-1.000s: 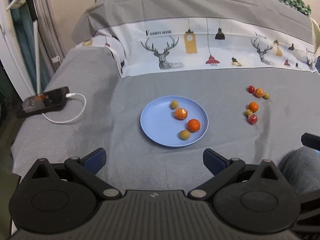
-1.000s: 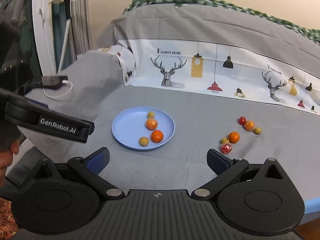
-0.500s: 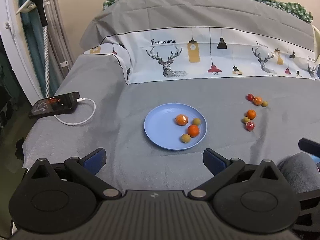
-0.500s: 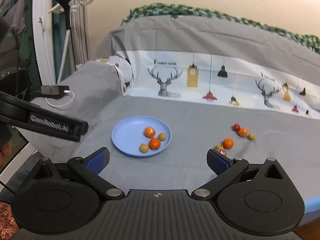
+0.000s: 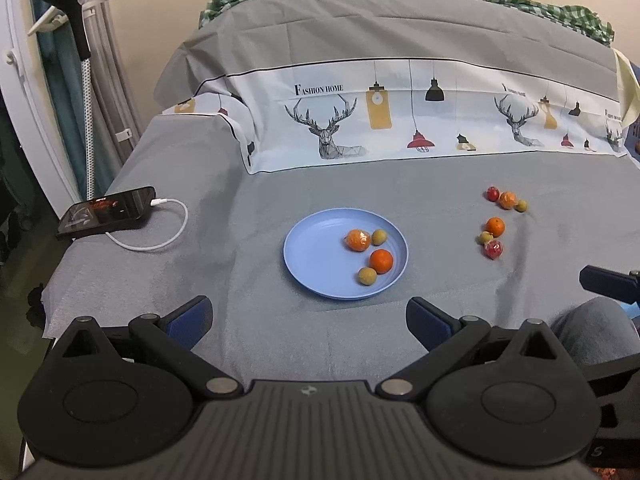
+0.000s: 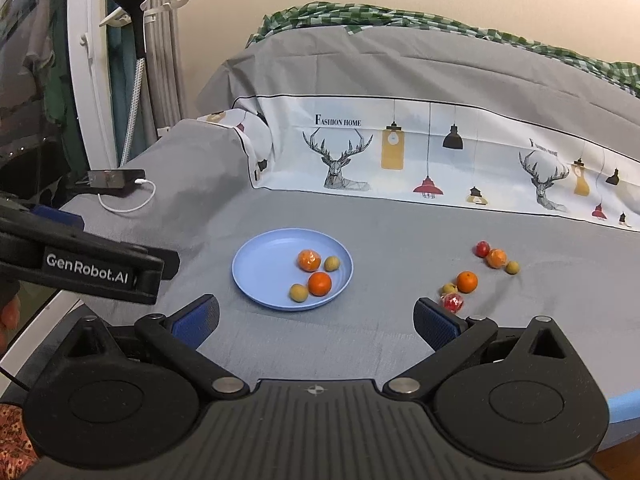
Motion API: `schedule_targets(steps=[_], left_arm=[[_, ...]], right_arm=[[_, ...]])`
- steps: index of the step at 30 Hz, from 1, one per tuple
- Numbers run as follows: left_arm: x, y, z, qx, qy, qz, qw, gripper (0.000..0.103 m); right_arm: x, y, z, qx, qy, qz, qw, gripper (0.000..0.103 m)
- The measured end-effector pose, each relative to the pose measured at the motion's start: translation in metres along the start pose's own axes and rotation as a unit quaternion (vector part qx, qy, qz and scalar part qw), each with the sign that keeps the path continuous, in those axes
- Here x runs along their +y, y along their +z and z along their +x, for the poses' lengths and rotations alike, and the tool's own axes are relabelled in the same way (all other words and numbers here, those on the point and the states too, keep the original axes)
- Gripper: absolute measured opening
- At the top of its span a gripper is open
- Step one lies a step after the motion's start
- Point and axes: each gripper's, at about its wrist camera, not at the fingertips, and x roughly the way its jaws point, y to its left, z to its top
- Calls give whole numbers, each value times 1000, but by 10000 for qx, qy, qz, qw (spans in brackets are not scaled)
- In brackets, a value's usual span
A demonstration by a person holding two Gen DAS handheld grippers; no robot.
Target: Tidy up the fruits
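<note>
Left to right, all placed off the blue plate (image 5: 312, 258). Far left of the plate: a phone (image 5: 106, 212) on its white cable (image 5: 160, 236), not my concern.

My left gripper (image 5: 308, 318) hangs short of the plate's near rim, fingers spread wide, nothing between them. Plate holds four pieces, bunched on its right half: wrapped orange (image 5: 357, 239) touching a small green fruit (image 5: 379, 237), bare orange (image 5: 381, 260) with another green one (image 5: 367, 277) just in front.

Right of the plate, loose on the grey cloth (image 5: 260, 320): near cluster of orange (image 6: 467, 281), green fruit (image 6: 449, 289) and wrapped red fruit (image 6: 452, 303); further back a red one (image 6: 483, 248), wrapped orange (image 6: 497, 258) and green one (image 6: 512, 267).

My right gripper (image 6: 316, 320) also wide and empty, right finger (image 6: 436, 326) just short of the wrapped red fruit.

My read: six left to move. Take the wrapped red first, it's nearest. Centre fingers on it, close gently since the wrap looks slippery and neighbours touch. Drop on the plate's bare left half so nothing rolls off.
</note>
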Motion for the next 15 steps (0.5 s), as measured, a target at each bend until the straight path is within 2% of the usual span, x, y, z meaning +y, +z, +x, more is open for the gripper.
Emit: schedule_targets(steps=[7,15], left_arm=[[0,4,8,55,-48,-25,10000,103],[-7,1,36,482,-82,-27,9988,103]], right_arm=[[-4,0,9,79,66,59,9999,102],[-12,-6,29,319,163,175,9992,102]])
